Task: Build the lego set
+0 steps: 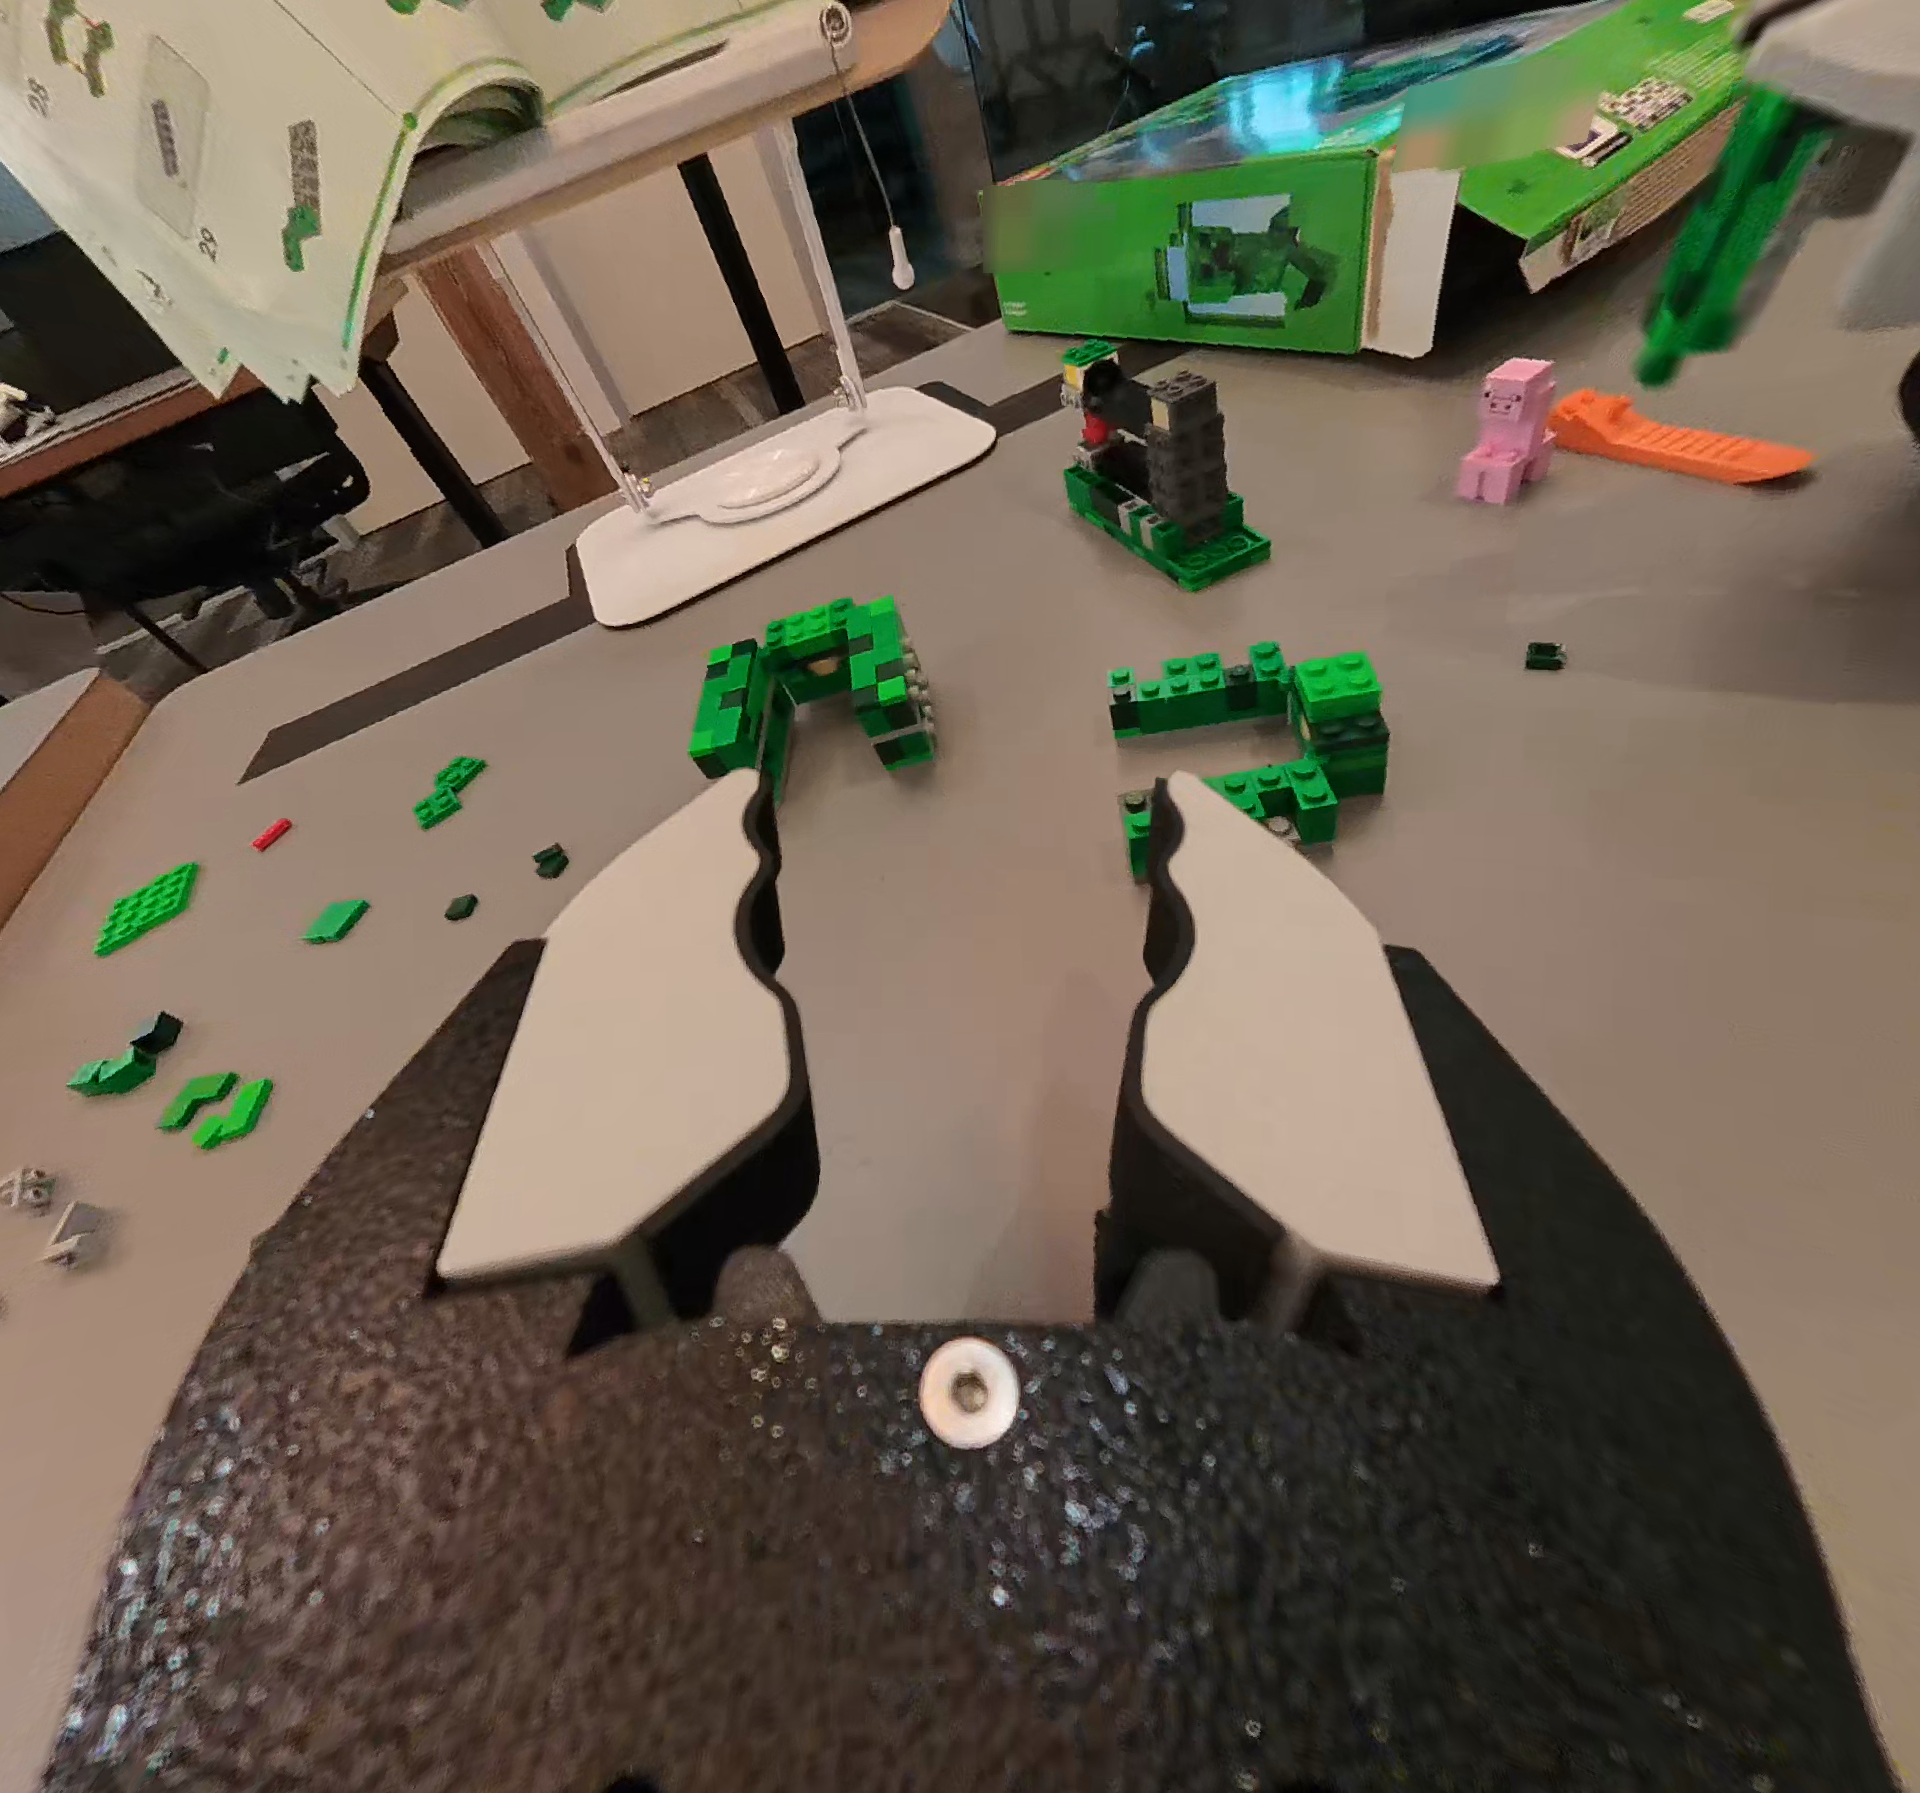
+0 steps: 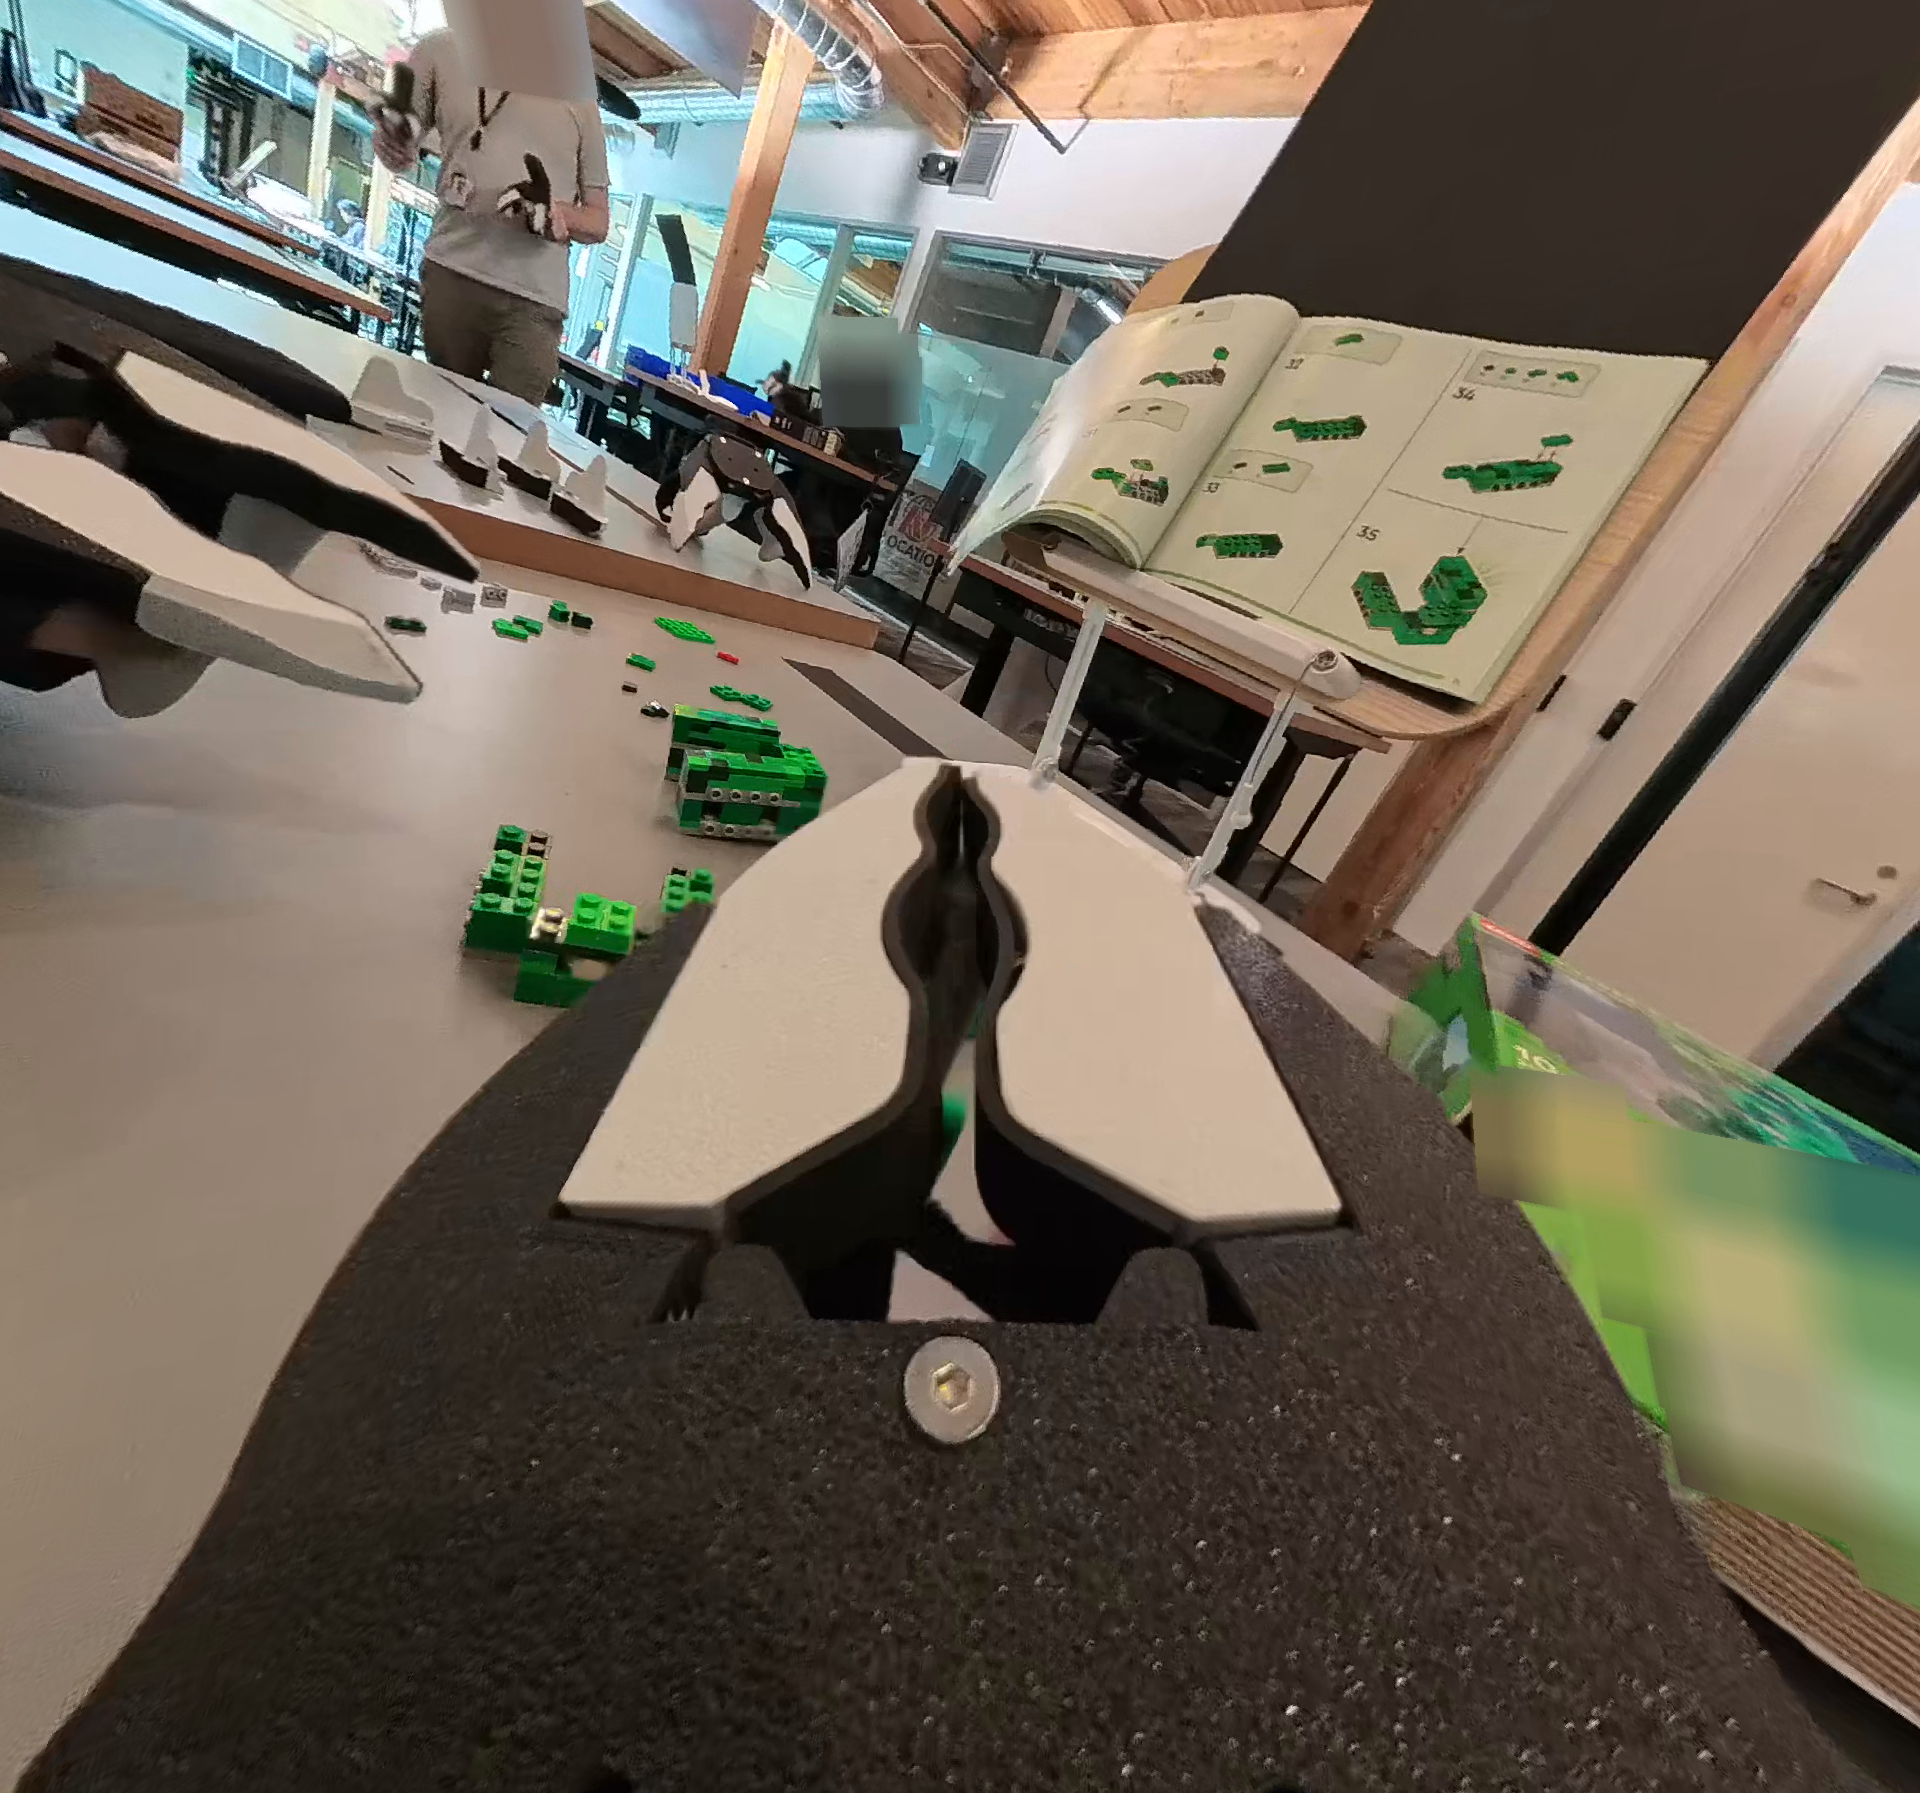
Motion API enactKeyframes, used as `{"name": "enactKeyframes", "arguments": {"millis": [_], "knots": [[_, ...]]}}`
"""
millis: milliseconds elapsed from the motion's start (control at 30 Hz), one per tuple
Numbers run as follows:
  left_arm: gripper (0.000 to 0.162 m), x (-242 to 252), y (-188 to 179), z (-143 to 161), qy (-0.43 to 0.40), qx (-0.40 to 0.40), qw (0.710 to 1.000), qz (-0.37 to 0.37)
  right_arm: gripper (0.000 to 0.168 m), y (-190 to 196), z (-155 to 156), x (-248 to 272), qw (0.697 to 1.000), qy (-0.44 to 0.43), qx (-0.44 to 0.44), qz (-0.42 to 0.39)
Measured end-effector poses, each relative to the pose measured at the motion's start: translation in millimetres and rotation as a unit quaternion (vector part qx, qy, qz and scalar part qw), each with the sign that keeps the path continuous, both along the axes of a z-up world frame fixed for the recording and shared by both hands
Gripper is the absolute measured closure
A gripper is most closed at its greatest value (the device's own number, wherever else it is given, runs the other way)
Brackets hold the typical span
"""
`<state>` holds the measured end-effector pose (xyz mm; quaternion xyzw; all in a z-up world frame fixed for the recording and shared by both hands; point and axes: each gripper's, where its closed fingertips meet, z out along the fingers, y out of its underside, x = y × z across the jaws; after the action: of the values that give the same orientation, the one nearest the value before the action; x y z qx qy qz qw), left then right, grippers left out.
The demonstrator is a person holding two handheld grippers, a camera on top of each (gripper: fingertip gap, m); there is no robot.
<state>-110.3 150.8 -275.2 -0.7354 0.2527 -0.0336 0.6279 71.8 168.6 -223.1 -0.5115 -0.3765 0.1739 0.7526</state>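
Note:
My left gripper (image 1: 961,798) is open over the grey table (image 1: 987,964), with only bare table between its fingers. Just past its fingertips lie a green arch-shaped assembly (image 1: 821,694) and a green C-shaped assembly (image 1: 1257,746); the right fingertip overlaps the C-shaped one's near end. My right gripper (image 2: 961,787) is shut, its fingertips meeting. In the left wrist view it (image 1: 1829,50) hangs at the top right with a blurred green piece (image 1: 1725,237) right under its fingers. I cannot tell whether that piece is gripped. The left gripper also shows in the right wrist view (image 2: 416,611).
A dark grey and green tower build (image 1: 1153,476), a pink pig (image 1: 1507,434), an orange brick separator (image 1: 1683,444) and the green box (image 1: 1195,257) stand farther back. The instruction booklet (image 1: 312,29) sits on a white stand (image 1: 790,486). Loose green plates (image 1: 145,907) lie at the left. The left gripper's tips are roughly 20 centimeters from the right gripper's. Measured from the fingertips, the green arch-shaped assembly (image 1: 821,694) is 15 centimeters or so from the left gripper and 25 centimeters from the right.

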Motion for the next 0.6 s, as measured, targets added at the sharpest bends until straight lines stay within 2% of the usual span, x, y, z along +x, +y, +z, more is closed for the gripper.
{"name": "enactKeyframes", "arguments": {"millis": [367,600], "knots": [[0.099,7.1,-0.3,-6.0,0.056,0.011,0.998,-0.008,0.168,8.4,-4.3,4.3,1.000,0.008,-0.027,-0.006],[0.103,4.4,-1.6,-0.7,0.042,0.025,0.999,-0.009,0.168,18.7,-6.3,34.6,0.997,-0.020,-0.016,-0.068]]}}
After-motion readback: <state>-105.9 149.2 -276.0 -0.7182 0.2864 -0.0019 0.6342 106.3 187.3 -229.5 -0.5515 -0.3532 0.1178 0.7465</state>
